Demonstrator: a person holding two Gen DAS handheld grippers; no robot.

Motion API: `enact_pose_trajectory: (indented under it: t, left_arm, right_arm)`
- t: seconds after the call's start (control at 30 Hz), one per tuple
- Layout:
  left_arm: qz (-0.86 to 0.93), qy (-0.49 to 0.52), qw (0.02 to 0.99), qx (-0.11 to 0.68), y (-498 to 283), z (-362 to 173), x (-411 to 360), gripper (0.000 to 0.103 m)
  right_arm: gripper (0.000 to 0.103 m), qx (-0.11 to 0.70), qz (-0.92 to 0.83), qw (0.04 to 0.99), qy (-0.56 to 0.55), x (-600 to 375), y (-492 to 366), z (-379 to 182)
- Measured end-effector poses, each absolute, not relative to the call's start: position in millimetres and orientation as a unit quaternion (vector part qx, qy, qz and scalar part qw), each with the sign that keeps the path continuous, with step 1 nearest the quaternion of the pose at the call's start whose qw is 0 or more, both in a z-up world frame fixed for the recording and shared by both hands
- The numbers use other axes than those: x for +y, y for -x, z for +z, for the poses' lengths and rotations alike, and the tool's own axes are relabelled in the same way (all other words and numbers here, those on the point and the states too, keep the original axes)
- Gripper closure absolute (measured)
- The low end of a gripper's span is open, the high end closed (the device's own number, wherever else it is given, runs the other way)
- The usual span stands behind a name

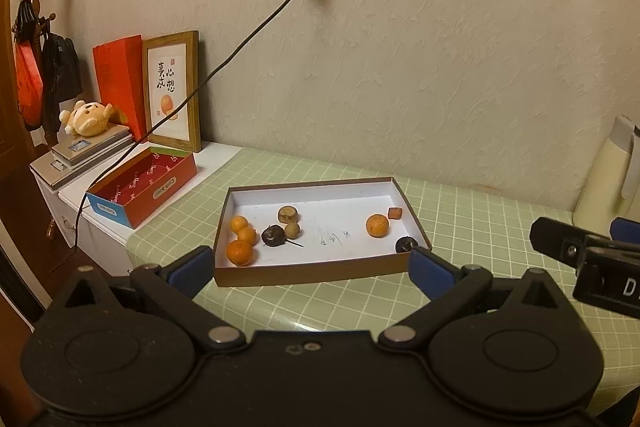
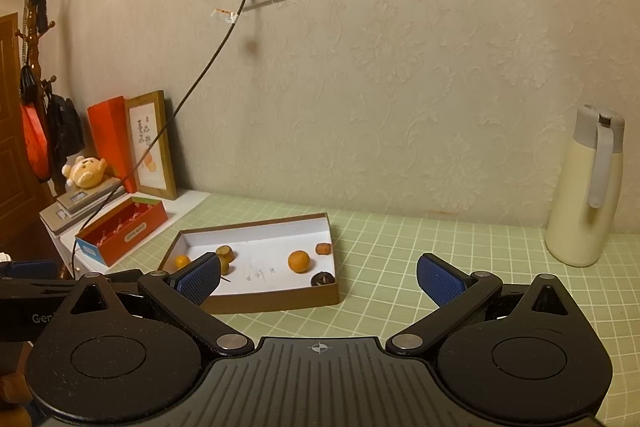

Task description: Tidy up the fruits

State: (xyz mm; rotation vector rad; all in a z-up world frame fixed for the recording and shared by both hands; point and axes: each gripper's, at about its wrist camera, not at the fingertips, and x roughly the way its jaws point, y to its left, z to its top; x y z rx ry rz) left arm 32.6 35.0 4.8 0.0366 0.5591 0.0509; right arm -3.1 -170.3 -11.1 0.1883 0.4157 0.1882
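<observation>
Left gripper (image 1: 312, 269) is held spread wide, nothing between the blue pads (image 1: 191, 271). Right gripper (image 2: 319, 281) is likewise spread wide and empty, seen in the left wrist view at the far right edge. Just ahead of the left gripper a shallow brown tray (image 1: 320, 273) with a white floor is set on the green checked tablecloth (image 1: 480, 223). Toward the tray's left end three oranges (image 1: 240, 251) are clustered, with a dark round fruit (image 1: 273, 235) and two brownish fruits (image 1: 289, 215) just beside them. Toward its right end a lone orange (image 1: 377, 225), a small reddish-brown piece (image 1: 395, 213) and another dark fruit (image 1: 406, 245) are seen. Further left, an open red box (image 1: 160, 187) is placed. Well off to the right of the right gripper, a cream thermos (image 2: 584, 195) is stood upright.
</observation>
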Motion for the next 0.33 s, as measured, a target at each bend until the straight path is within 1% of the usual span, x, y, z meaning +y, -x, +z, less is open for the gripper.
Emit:
enact_pose_trajectory:
  t: [0.13, 0.23, 0.33]
  left_arm:
    - [0.021, -0.017, 0.963, 0.27, -33.4, 4.2, 38.2, 0.006]
    - [0.018, -0.017, 0.966, 0.257, -32.7, 3.6, 37.4, 0.01]
    - [0.013, -0.013, 0.965, 0.26, -37.4, 3.6, 37.8, 0.009]
  right_arm:
    - [0.0, 0.205, 0.09, 0.97, -0.095, -169.1, 1.4, -11.8]
    - [0.0, 0.206, 0.092, 0.97, -0.095, -166.5, -2.2, -12.0]
    - [0.0, 0.205, 0.093, 0.97, -0.096, -164.7, -3.9, -11.7]
